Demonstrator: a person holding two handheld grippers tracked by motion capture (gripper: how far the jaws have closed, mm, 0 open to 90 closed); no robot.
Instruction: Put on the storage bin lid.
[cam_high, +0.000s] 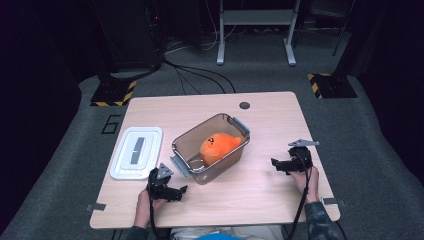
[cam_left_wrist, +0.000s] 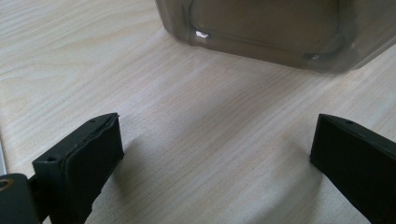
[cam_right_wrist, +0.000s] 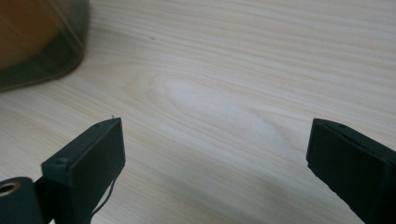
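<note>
- Left gripper (cam_high: 181, 190) rests low at the near left of the table (cam_high: 270, 200), jaws spread wide, holding nothing.
- Just beyond it, up and to the right, stands the clear storage box (cam_high: 200, 175), its long axis running diagonally from near left to far right.
- An orange plush toy (cam_high: 218, 146) lies inside the box.
- The white lid (cam_high: 136, 152) lies flat, left of the box and beyond the left gripper.
- Right gripper (cam_high: 276, 164), likewise wide open and empty, sits right of the box, farther from the lid.
- The left gripper looks better placed to fetch the lid.
</note>
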